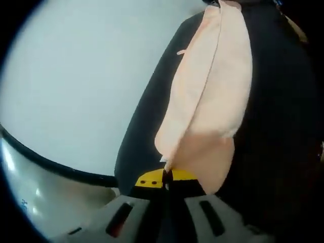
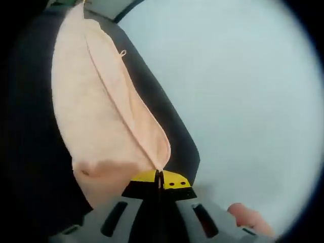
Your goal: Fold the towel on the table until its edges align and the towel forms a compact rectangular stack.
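A pale peach towel [image 1: 212, 96] hangs stretched in the air, folded double, with a black garment of the person behind it. My left gripper [image 1: 166, 178] is shut on one corner of the towel, its yellow-tipped jaws pressed together on the hem. In the right gripper view the same towel [image 2: 101, 116] runs up and left from my right gripper [image 2: 159, 178], which is shut on another corner. The towel's far end goes out of sight at the top of each view.
A white table top [image 1: 86, 86] with a dark rim [image 1: 50, 164] lies to the left in the left gripper view. The table top [image 2: 238, 91] spreads to the right in the right gripper view. A fingertip [image 2: 248, 215] shows at the bottom right.
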Action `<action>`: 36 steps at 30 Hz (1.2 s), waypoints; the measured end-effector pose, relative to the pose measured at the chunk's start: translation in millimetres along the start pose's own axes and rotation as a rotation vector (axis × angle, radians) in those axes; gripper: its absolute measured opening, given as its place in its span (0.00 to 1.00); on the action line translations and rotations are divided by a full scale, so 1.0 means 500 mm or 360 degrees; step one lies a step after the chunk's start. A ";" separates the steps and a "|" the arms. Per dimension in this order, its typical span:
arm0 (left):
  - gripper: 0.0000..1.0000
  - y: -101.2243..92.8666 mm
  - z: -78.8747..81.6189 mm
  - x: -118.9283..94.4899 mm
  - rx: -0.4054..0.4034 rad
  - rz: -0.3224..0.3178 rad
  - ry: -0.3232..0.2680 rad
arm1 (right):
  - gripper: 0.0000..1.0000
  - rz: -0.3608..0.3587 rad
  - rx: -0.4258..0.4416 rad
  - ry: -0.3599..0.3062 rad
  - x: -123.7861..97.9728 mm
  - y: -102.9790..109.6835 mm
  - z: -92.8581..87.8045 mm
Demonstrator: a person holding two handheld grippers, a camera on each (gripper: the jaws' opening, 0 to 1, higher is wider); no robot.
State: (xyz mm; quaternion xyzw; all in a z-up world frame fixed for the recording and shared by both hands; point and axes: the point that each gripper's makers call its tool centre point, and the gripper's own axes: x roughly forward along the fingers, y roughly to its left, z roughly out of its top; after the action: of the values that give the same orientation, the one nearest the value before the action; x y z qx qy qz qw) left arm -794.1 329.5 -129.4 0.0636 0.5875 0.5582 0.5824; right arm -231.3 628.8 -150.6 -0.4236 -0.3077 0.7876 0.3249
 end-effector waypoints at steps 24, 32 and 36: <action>0.00 0.100 0.011 0.310 -0.0133 0.0008 0.0105 | 0.00 0.0090 0.0010 0.0078 0.267 -0.027 -0.015; 0.00 0.145 0.053 0.363 -0.0205 0.0078 0.0050 | 0.00 0.0014 0.0034 0.0090 0.300 -0.061 -0.009; 0.00 0.150 0.035 0.370 -0.0348 0.0133 0.0056 | 0.00 -0.0031 0.0092 0.0104 0.318 -0.072 0.006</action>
State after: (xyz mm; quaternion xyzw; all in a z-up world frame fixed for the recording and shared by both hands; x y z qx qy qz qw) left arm -882.1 501.6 -182.8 0.0142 0.5301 0.6437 0.5517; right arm -293.4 772.4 -196.2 -0.4366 -0.2782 0.7787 0.3546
